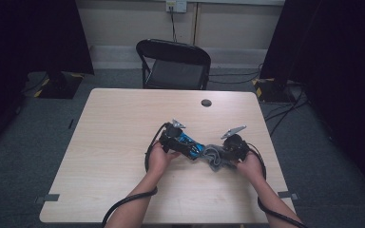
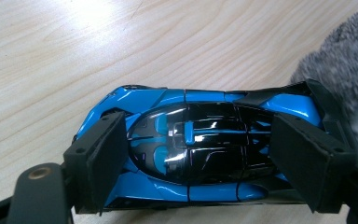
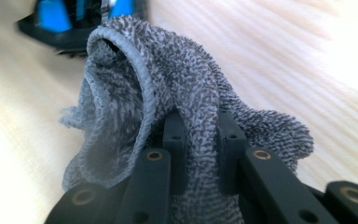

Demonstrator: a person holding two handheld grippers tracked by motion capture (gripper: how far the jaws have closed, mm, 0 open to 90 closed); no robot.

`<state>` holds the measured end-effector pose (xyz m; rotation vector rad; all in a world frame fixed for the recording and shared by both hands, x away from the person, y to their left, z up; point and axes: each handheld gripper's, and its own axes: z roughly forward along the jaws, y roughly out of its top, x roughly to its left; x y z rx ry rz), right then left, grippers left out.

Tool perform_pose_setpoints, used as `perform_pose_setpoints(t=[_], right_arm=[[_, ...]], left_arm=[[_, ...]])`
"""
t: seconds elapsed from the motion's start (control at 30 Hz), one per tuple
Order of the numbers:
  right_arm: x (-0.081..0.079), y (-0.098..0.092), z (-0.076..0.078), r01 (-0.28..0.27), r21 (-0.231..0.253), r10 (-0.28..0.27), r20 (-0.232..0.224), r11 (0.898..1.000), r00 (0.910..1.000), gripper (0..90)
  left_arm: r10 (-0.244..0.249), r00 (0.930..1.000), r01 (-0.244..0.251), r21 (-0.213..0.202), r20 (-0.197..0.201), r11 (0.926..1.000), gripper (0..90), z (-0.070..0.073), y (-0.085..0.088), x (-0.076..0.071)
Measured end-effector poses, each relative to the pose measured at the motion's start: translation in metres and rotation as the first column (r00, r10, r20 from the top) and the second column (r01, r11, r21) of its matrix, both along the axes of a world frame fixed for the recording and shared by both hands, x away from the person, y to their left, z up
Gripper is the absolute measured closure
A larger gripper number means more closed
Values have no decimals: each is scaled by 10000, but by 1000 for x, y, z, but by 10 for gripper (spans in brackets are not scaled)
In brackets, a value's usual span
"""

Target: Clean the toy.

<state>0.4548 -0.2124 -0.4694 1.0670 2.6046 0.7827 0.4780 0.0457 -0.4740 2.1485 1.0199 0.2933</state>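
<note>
Near the middle of the pale wooden table (image 1: 123, 123), a little toward your edge and right of centre, you hold the glossy blue and black toy car (image 2: 200, 144) in your left tool (image 1: 197, 153). Its two black pads are clamped on the car, one at each end of the dark canopy, and the car lies flat on the wood. Your right tool (image 1: 217, 159) is pinched together on the grey speckled terry cloth (image 3: 186, 93); a fold of it rises between the two pads and flops over toward the car. From above, the cloth sits between the two tools and touches the car's end; in the left gripper view it crowds that end at the upper right.

You have open table on every side: a broad bare stretch to your left, bare wood ahead up to the small dark round grommet (image 1: 206, 102) near the far edge, and a narrower strip to the right edge. Beyond the far edge stands a black folding chair (image 1: 173, 64), well apart from your hands.
</note>
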Motion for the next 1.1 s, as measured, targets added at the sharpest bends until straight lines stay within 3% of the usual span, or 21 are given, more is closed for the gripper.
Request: perform_pose_setpoints(t=[0.33,0.47,0.67,1.1], right_arm=[[8,-16,0,1054,432,-1056,29,9935,9944,780],[8,-24,2,1205,745,-1208,-12,9899,9927,779],[-1,-29,12,794,1115,-813,124,9906,9966,779],[-35,-13,28,-524,1723,461,407,9837,9981,778]], left_arm=[[-1,10000,1,-9,-5,10000,196,0,0,0],[6,10000,-6,-27,14,10000,196,0,0,0],[-6,10000,6,6,-7,10000,197,0,0,0],[65,10000,-65,38,-52,10000,197,1,-1,0]])
